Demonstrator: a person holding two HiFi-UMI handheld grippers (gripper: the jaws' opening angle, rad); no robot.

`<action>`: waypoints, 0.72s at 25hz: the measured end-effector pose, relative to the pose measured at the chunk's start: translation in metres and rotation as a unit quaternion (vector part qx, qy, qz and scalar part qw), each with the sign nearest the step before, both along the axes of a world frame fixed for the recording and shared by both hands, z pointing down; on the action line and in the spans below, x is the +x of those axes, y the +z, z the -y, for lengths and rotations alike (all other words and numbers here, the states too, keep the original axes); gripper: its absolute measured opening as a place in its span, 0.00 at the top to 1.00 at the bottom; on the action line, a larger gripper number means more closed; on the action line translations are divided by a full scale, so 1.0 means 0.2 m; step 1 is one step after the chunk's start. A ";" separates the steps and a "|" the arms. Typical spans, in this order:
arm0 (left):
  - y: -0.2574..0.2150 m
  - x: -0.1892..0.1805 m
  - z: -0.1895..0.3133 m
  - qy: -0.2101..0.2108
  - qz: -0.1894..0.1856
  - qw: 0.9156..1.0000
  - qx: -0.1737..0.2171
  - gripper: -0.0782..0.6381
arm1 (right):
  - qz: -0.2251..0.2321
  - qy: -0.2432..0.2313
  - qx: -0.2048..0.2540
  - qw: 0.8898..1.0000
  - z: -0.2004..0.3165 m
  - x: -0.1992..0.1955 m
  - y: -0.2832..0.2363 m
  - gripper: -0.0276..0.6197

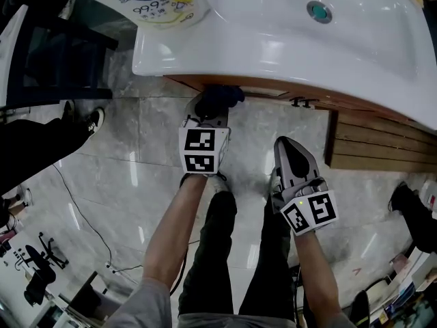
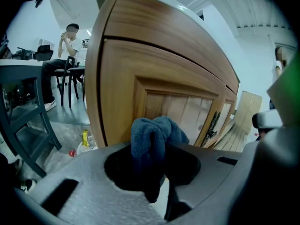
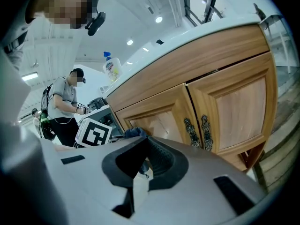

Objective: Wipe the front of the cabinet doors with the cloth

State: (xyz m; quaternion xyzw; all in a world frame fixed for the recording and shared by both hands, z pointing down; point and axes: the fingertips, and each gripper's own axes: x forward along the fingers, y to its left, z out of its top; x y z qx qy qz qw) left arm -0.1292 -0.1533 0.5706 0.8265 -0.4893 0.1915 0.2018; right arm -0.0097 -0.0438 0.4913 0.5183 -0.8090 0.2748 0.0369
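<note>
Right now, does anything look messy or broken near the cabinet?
Only a little mess: litter lies on the floor beside the cabinet's end, something small and yellow plus what looks like crumpled clear plastic. Nothing looks broken; the cabinet doors are shut and straight.

light: bright ceiling lamps | floor (image 1: 136,149) glare | fisheye edges dark

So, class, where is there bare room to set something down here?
Free: white basin top between white soap bottle and round drain; grey tiled floor left of the left gripper. Crowded: from there past the right gripper to the wooden slatted platform.
</note>
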 end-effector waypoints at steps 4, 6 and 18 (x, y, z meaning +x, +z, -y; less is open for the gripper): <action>0.06 -0.08 -0.01 -0.009 0.005 1.000 -0.009 0.78 | 0.000 0.000 0.000 1.000 0.01 -0.04 0.01 0.94; 0.06 -0.12 -0.01 -0.014 0.010 1.000 -0.010 0.78 | -0.001 -0.002 0.001 1.000 0.00 -0.06 0.00 0.94; 0.03 -0.23 -0.03 -0.029 0.013 1.000 -0.002 0.78 | 0.003 -0.014 0.005 1.000 -0.02 -0.14 -0.02 0.94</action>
